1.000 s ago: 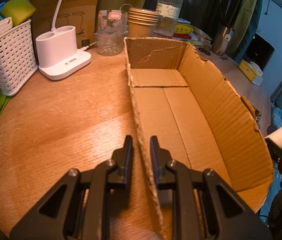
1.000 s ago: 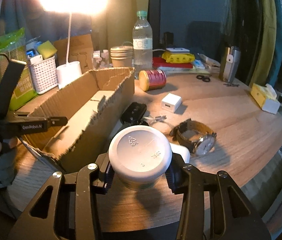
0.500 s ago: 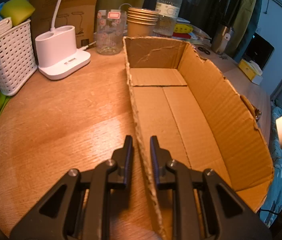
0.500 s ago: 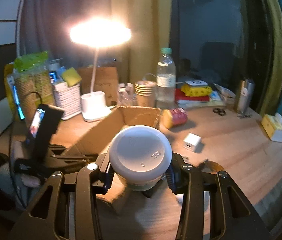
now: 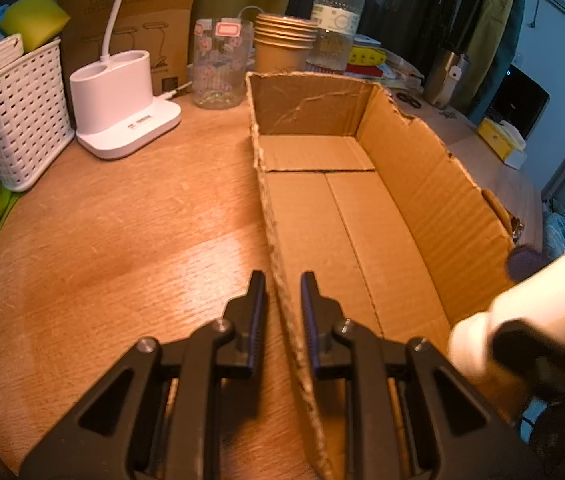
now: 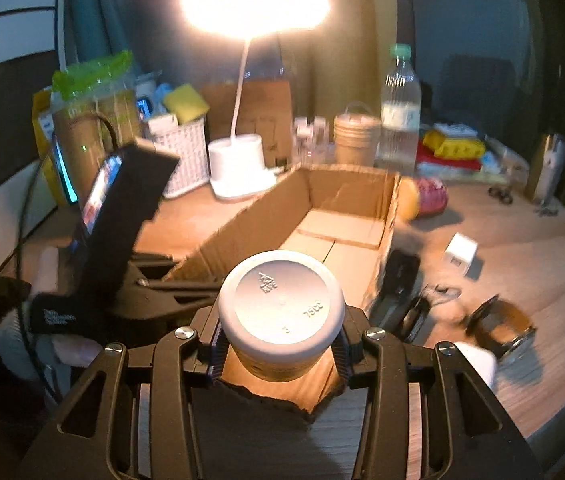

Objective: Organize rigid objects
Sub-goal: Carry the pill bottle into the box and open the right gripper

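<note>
Reading "7500" moulded on white jar base | right gripper jaws part-open, clamped on jar | left gripper pinches cardboard box wall, nearly closed

**Camera Arrangement**

Left wrist view: close over the cardboard box side wall, angled down, facing along its length. Right wrist view: above the box's near end, angled down. Both share box, desk and lamp base.

Left tool: jaws clamped on the near left wall of the cardboard box.
Right tool: gripping a white jar above the box's near end.
</note>
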A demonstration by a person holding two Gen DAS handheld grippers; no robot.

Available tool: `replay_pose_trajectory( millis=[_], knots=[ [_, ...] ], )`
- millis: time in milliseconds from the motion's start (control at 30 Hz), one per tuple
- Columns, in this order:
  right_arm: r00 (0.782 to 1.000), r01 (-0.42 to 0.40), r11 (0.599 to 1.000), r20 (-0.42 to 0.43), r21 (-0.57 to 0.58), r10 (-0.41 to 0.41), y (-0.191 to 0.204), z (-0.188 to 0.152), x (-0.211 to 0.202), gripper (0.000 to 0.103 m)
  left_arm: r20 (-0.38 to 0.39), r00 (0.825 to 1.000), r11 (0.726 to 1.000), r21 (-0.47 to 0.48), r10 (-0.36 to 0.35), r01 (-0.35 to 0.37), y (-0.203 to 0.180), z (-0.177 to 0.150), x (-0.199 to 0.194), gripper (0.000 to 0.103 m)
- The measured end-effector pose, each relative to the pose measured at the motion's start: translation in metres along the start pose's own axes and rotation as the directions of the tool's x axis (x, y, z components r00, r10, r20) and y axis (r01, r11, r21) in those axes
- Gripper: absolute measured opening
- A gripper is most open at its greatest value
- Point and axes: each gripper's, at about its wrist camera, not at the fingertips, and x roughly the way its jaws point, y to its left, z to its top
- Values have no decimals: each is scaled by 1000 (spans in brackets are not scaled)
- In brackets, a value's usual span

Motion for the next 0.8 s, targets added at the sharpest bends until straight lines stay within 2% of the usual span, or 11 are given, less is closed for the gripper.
replay_pose_trajectory(
  millis=[167,233,533,633,733,800],
  knots=[
    [999,-6,1000,-32,21,6,-3,-5,9,48,0,1000,1000,1,-1,1,-1,0,0,18],
    [1000,-3,1000,-31,20,3,-3,-4,9,63,0,1000,1000,3,-1,1,-1,-1,1,18],
    [1000,-2,1000,-17,11,2,-2,-3,8,67,-2,1000,1000,2,-1,1,-1,-1,1,18],
    [1000,5,1000,17,18,-5,-4,1,1,76,-3,1000,1000,2,-1,1,-1,-1,1,19],
    [998,-1,999,67,39,-2,-10,6,-9,76,-3,1000,1000,2,-1,1,-1,-1,1,19],
    [996,33,999,86,43,-37,-14,8,-13,76,-3,1000,1000,2,-1,1,-1,-1,1,19]
  ],
)
